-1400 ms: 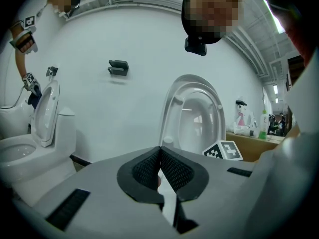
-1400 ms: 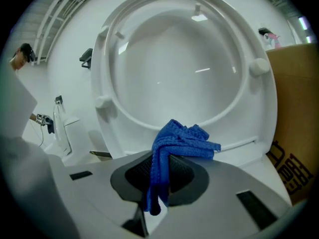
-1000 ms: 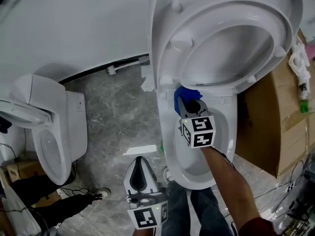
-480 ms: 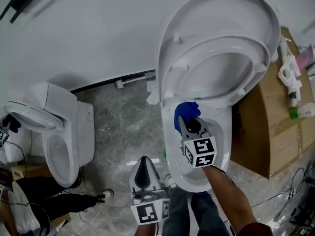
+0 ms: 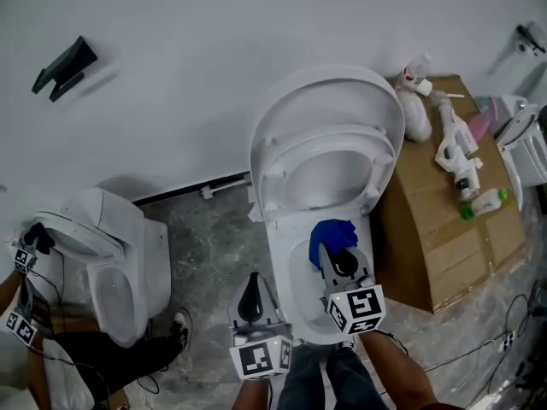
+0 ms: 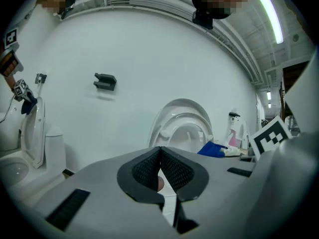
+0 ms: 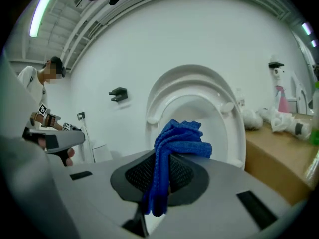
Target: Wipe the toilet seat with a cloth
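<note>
**Cloth in my right jaws, seat standing dead ahead**

The blue cloth (image 7: 178,142) is clamped in my right gripper (image 7: 160,169), bunched above the pads with a tail hanging below them. Straight ahead of those jaws, and a little above, is the toilet seat (image 7: 225,114). It is tipped up against the lid (image 5: 325,84), so its ring faces me with the long axis running top to bottom.

From the head view, the right gripper hangs over the bowl (image 5: 294,290), near the seat's hinge end. My left gripper (image 5: 252,282) sits off the bowl's left side, farther from the seat, jaws pressed together on nothing. So I reckon the right does the wiping, reaching forward and up.

I can't make out anything lying in the bowl. To the right, a cardboard box (image 5: 432,237) stands closed against the toilet. On its top are a white bottle (image 5: 416,102), a spray bottle (image 5: 455,154) and a green-capped bottle (image 5: 484,202).
</note>
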